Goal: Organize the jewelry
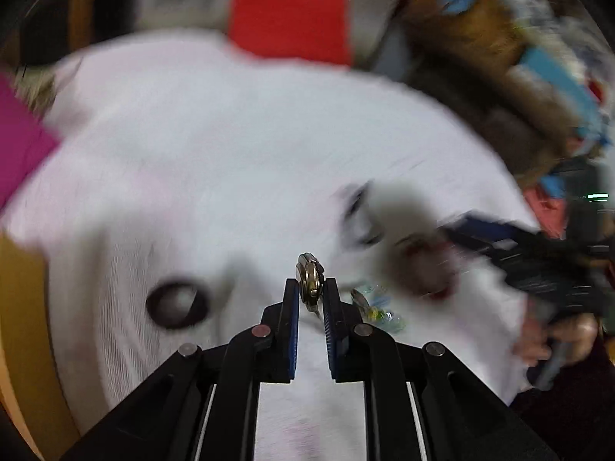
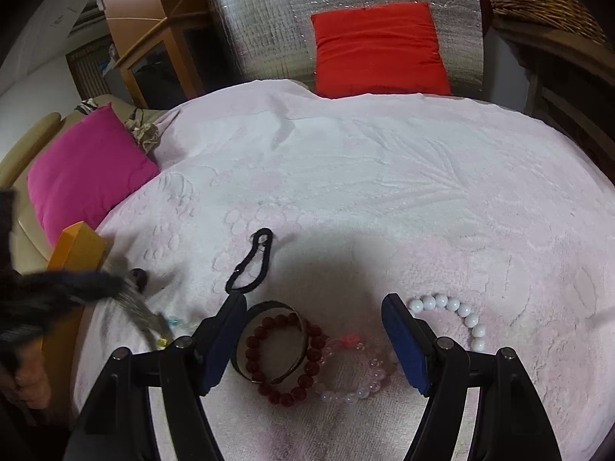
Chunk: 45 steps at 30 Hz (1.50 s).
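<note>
My left gripper (image 1: pixel 311 288) is shut on a small gold-coloured metal piece of jewelry (image 1: pixel 308 278), held above the white bedspread (image 1: pixel 230 153); the view is motion-blurred. A dark ring-shaped item (image 1: pixel 177 303) lies to its left and a colourful beaded piece (image 1: pixel 378 309) to its right. My right gripper (image 2: pixel 313 303) is open and empty, low over a dark red bead bracelet (image 2: pixel 286 359), a dark bangle (image 2: pixel 269 345), a pale pink bead bracelet (image 2: pixel 357 368) and a white bead bracelet (image 2: pixel 457 317). A black hair tie (image 2: pixel 251 261) lies just beyond.
A magenta cushion (image 2: pixel 84 169) lies at the left and a red cushion (image 2: pixel 378 50) at the far edge. An orange box (image 2: pixel 77 246) stands at the left bed edge. The left gripper shows blurred at the left of the right wrist view (image 2: pixel 57 292).
</note>
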Motion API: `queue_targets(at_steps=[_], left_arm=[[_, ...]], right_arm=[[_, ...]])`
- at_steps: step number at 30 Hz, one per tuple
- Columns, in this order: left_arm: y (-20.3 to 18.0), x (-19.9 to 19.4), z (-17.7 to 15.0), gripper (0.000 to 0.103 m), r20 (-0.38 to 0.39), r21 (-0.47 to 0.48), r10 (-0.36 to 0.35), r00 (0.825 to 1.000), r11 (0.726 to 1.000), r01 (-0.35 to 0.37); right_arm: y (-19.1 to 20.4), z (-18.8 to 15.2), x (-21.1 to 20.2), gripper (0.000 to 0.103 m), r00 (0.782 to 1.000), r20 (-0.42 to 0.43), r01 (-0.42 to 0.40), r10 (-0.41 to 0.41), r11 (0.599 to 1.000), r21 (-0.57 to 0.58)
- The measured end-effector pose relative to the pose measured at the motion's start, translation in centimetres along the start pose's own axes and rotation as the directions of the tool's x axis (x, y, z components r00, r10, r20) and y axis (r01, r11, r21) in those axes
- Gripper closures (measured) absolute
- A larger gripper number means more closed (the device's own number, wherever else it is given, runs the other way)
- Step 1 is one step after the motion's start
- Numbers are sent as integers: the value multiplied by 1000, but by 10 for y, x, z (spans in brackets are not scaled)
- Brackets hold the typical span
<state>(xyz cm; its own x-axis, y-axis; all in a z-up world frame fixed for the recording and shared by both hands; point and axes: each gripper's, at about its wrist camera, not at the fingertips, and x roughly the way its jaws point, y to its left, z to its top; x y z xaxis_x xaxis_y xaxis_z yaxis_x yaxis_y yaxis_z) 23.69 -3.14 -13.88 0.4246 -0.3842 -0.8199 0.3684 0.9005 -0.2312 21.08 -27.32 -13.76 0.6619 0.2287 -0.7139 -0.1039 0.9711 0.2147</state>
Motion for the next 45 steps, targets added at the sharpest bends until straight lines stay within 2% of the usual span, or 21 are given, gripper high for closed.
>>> queue_targets(at_steps=[1, 3, 5, 6, 8, 9, 10, 11, 13, 15, 17, 18, 19, 20, 21, 22, 24, 27, 34, 40, 45], left_arm=[[3, 0, -1, 91, 3, -14, -25, 1000, 1000, 25], [-3, -18, 1, 91, 85, 14, -95, 992, 995, 94], [-9, -25, 0, 90, 131, 53, -79, 988, 996, 72], [-8, -19, 0, 90, 107, 43, -46, 993, 998, 42], [-1, -10, 1, 91, 72, -19, -42, 997, 999, 44], [0, -20, 2, 91, 114, -37, -95, 989, 994, 99], [-5, -37, 2, 91, 184, -13, -153, 971, 987, 158], [-13, -55, 0, 91, 261, 36, -172, 950, 985, 168], [-19, -68, -3, 90, 313, 77, -177, 933, 984, 161], [-17, -54, -5, 91, 249, 60, -191, 950, 981, 182], [-11, -37, -6, 94, 180, 21, -102, 978, 995, 99], [-9, -37, -7, 96, 180, 11, -124, 976, 992, 124], [-8, -46, -8, 97, 213, 14, -184, 959, 982, 186], [-12, -57, -9, 97, 252, 41, -203, 946, 979, 199], [-17, -67, -10, 97, 297, 84, -174, 939, 984, 156], [-20, -65, -5, 96, 301, 90, -139, 943, 989, 117], [-8, -44, -5, 97, 206, 18, -118, 971, 993, 117], [4, -30, -6, 97, 144, -29, -49, 988, 998, 54], [18, -10, -2, 94, 65, -88, 25, 998, 996, -20], [11, -1, 1, 94, 17, -73, 6, 1000, 997, -5], [0, 13, -3, 94, -27, -35, -3, 1000, 999, 2]], right_arm=[[0, 0, -1, 27, 1000, 3, -2, 2, 1000, 1], [1, 1, -3, 27, 1000, 14, -8, 8, 1000, -2], [3, 2, -5, 27, 1000, 22, -20, 20, 1000, -3], [4, 1, -5, 27, 1000, 20, -21, 21, 1000, -5], [5, 0, -2, 27, 1000, 4, -12, 12, 1000, -14], [4, -1, -1, 27, 1000, -3, -11, 11, 1000, -16], [4, -1, -1, 27, 1000, -4, -14, 14, 1000, -15], [3, -1, -2, 27, 1000, 1, -16, 16, 1000, -14], [3, -1, -2, 27, 1000, 7, -13, 13, 1000, -11], [3, -1, -1, 27, 1000, 2, -13, 13, 1000, -9], [4, -1, 1, 27, 1000, -4, -10, 10, 1000, -16], [4, -1, 1, 27, 1000, -4, -8, 8, 1000, -16], [4, 0, 1, 27, 1000, -2, -10, 10, 1000, -12], [3, 0, 1, 27, 1000, 1, -14, 14, 1000, -6], [4, 1, 1, 27, 1000, 1, -15, 15, 1000, -2], [3, 1, 2, 27, 1000, -2, -15, 15, 1000, 1], [3, 0, 5, 27, 1000, -16, -15, 15, 1000, 2], [2, 0, 5, 27, 1000, -26, -9, 9, 1000, -6], [-4, -2, 9, 27, 998, -61, -22, 22, 1000, 10], [7, 0, -7, 27, 998, 12, -64, 64, 998, -20], [4, -1, 7, 27, 999, -50, -21, 21, 1000, 1]])
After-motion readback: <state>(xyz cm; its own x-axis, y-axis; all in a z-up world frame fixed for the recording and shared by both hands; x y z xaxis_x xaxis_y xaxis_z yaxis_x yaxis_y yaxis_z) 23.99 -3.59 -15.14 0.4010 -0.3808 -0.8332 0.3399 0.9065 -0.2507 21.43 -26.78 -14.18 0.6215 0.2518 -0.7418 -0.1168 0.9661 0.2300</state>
